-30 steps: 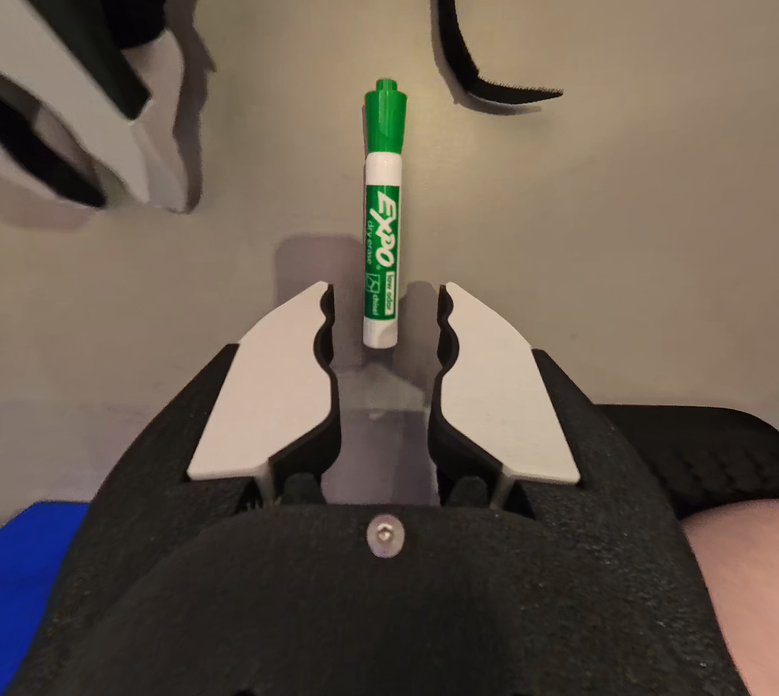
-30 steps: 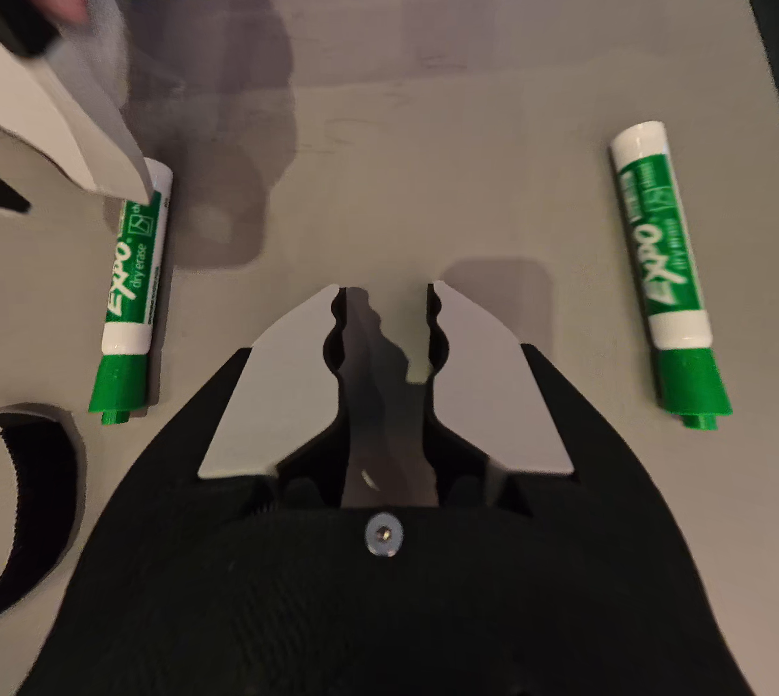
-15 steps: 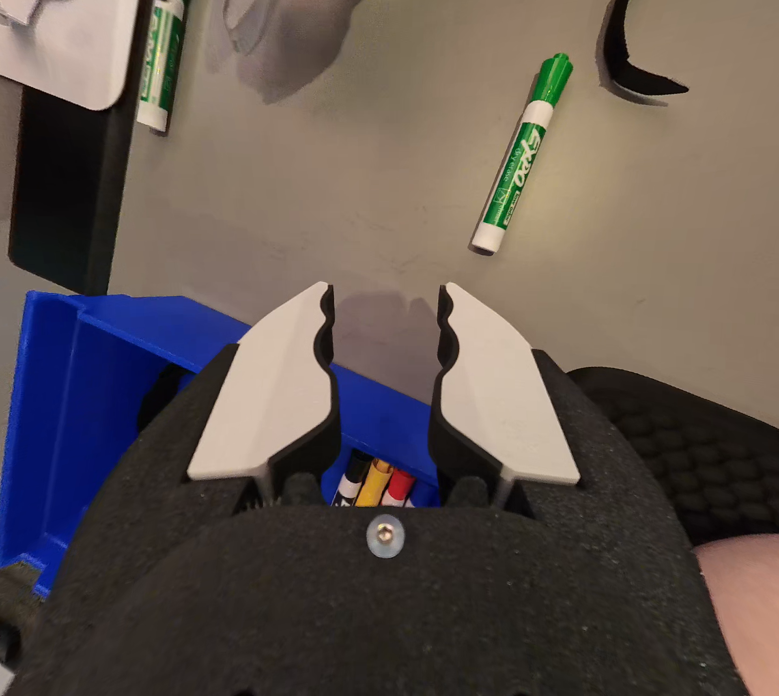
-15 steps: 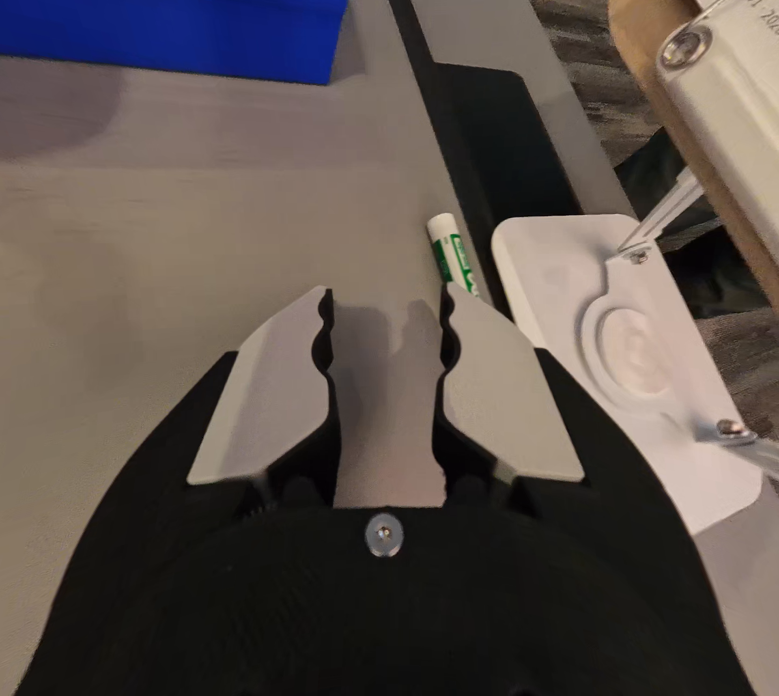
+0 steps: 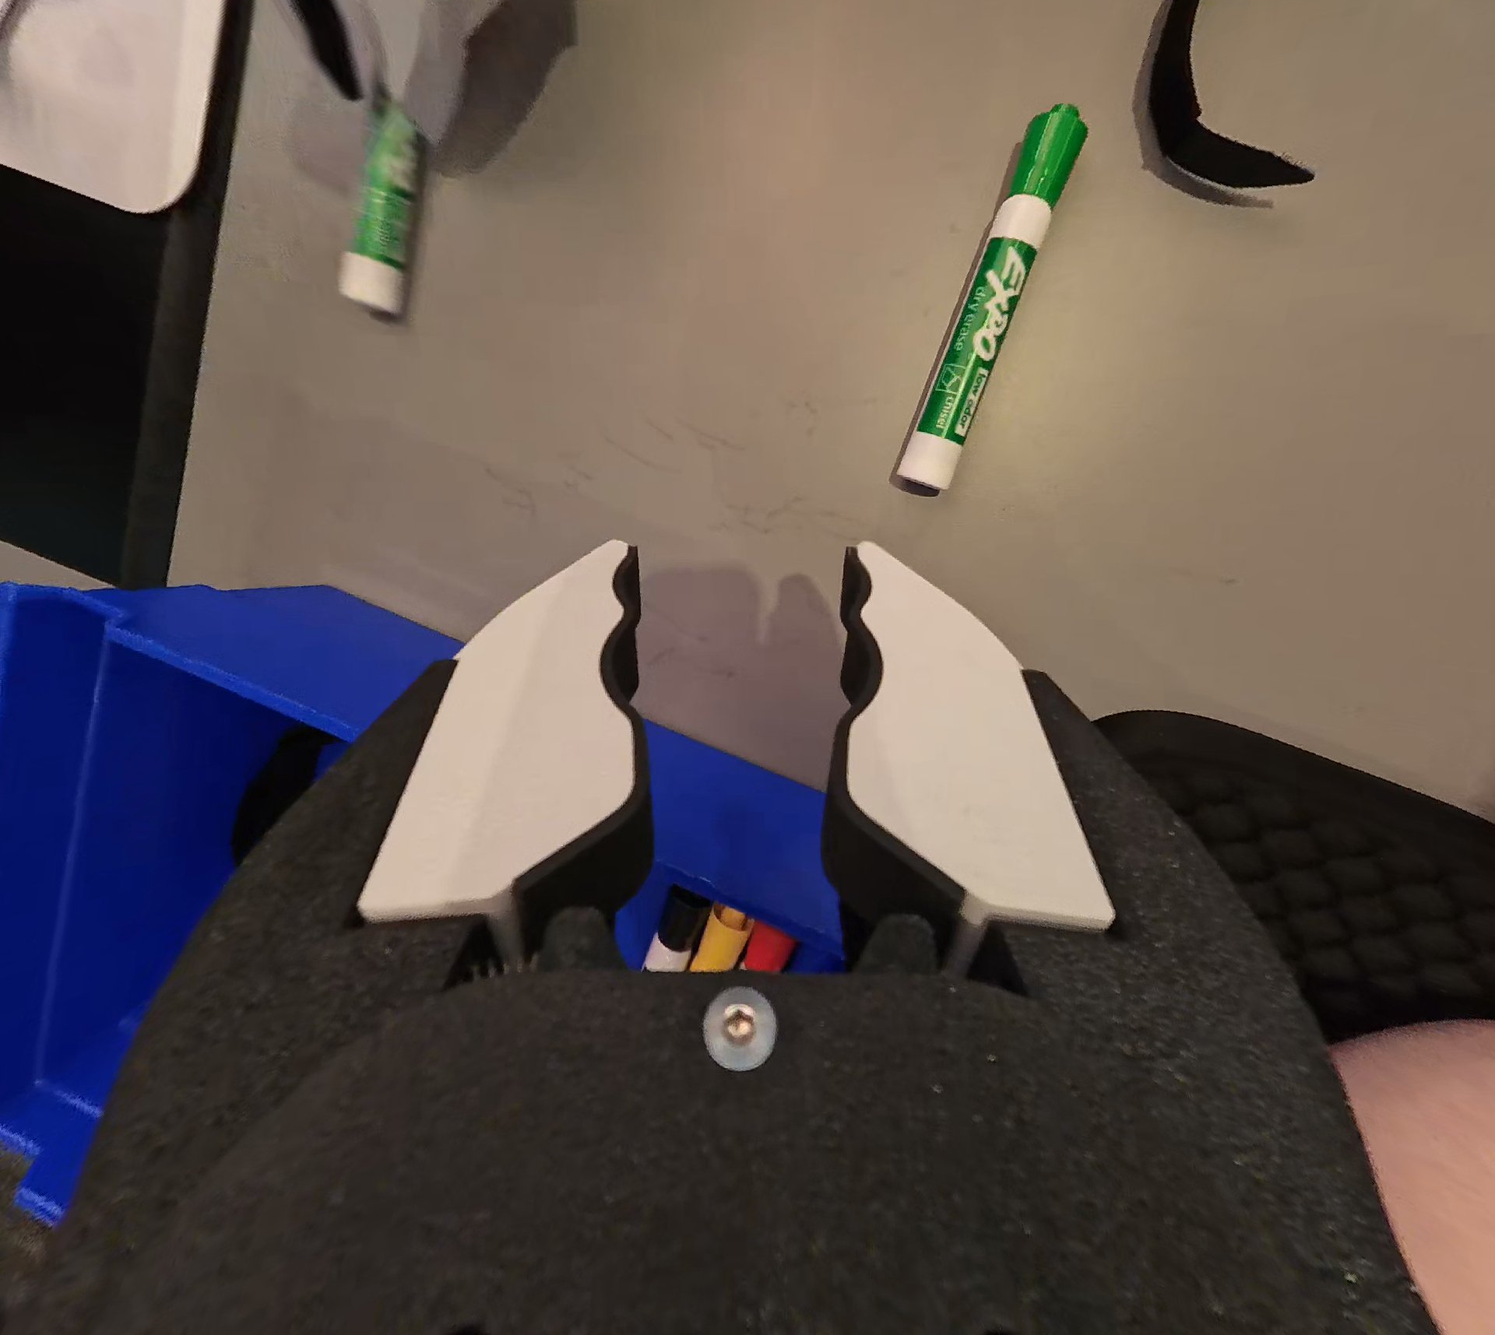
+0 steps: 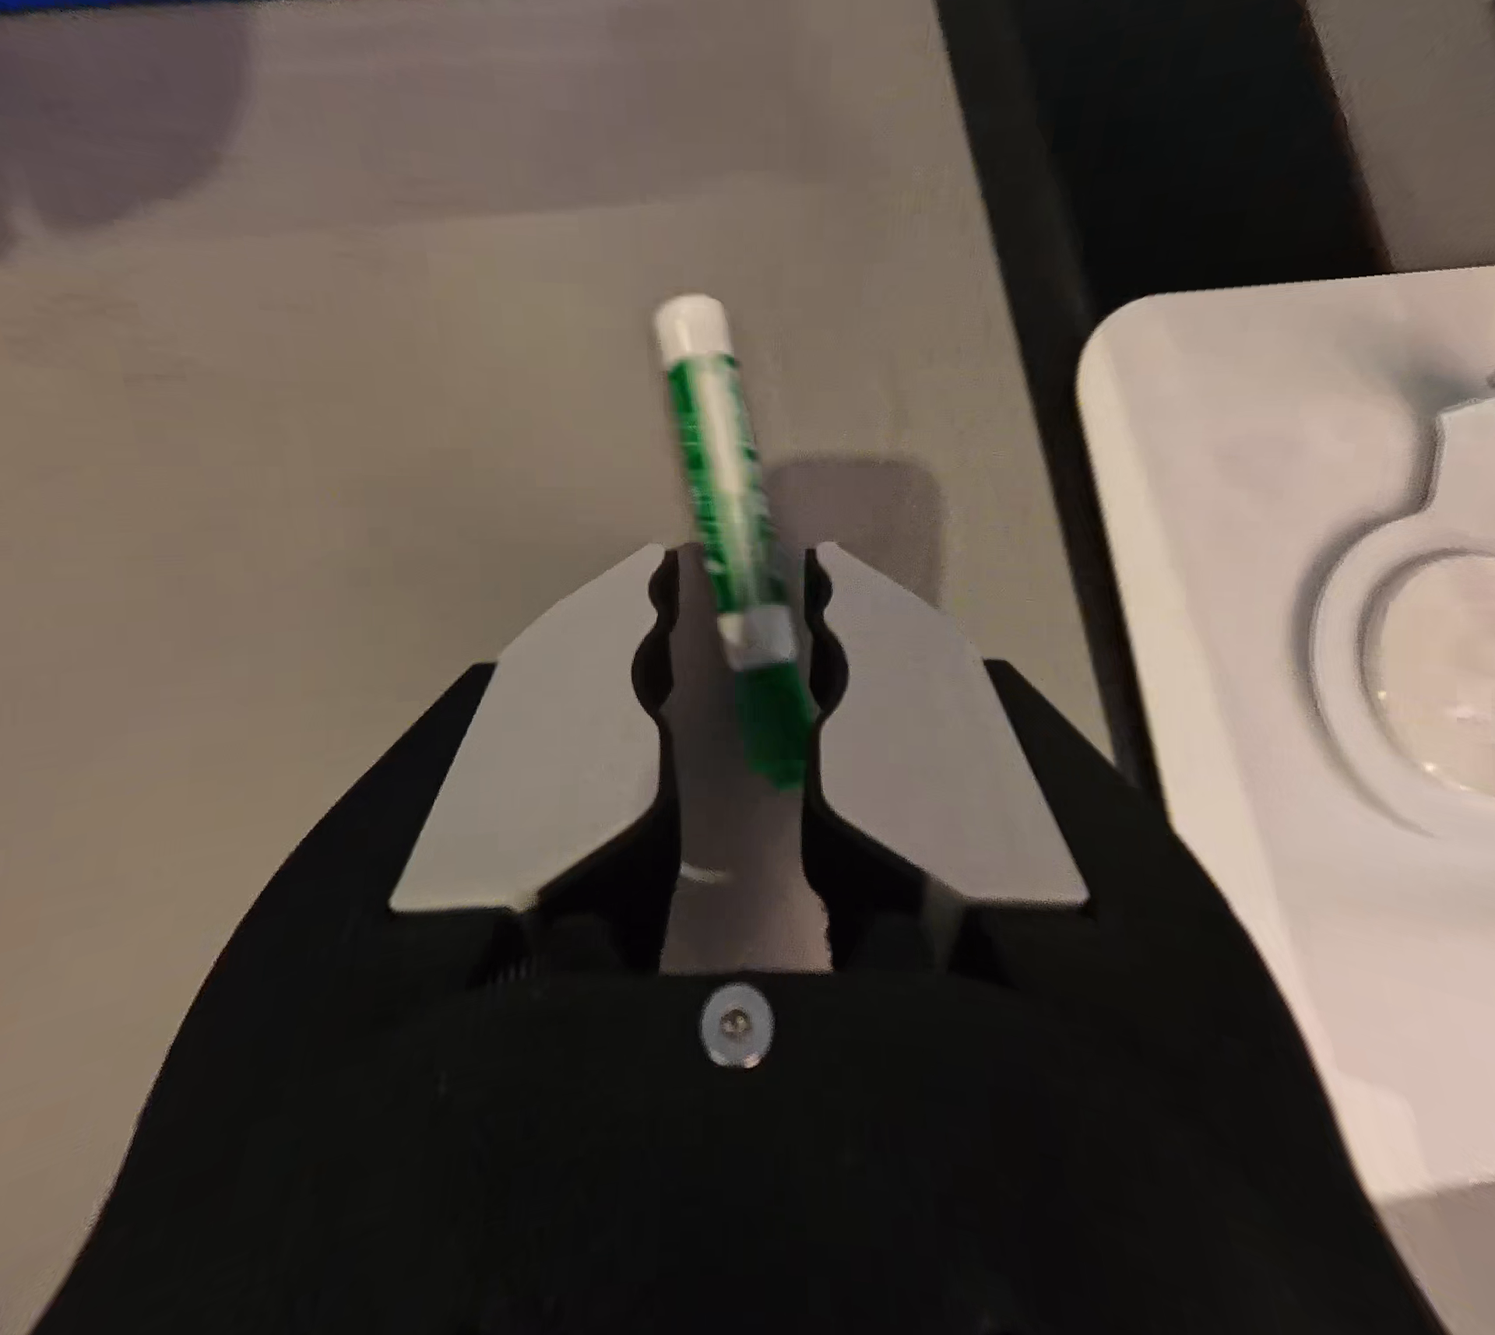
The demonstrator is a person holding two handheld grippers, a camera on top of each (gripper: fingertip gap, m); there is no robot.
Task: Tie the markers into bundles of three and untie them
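left wrist: high, down | right wrist: low, close | shared: green marker (image 5: pixel 380 204) (image 6: pixel 720 487)

The two markers (image 5: pixel 988 301) (image 6: pixel 728 512) are white-barrelled with green labels and green caps, lying on a plain grey table (image 5: pixel 728 245) near a curved black strap (image 5: pixel 1197 51). A bright blue bin (image 5: pixel 162 730) shows black, yellow and red marker caps (image 5: pixel 716 936) inside. Both grippers (image 5: pixel 736 568) (image 6: pixel 736 568) have pale grey fingers on textured black bodies, beside a white tray (image 6: pixel 1213 568).
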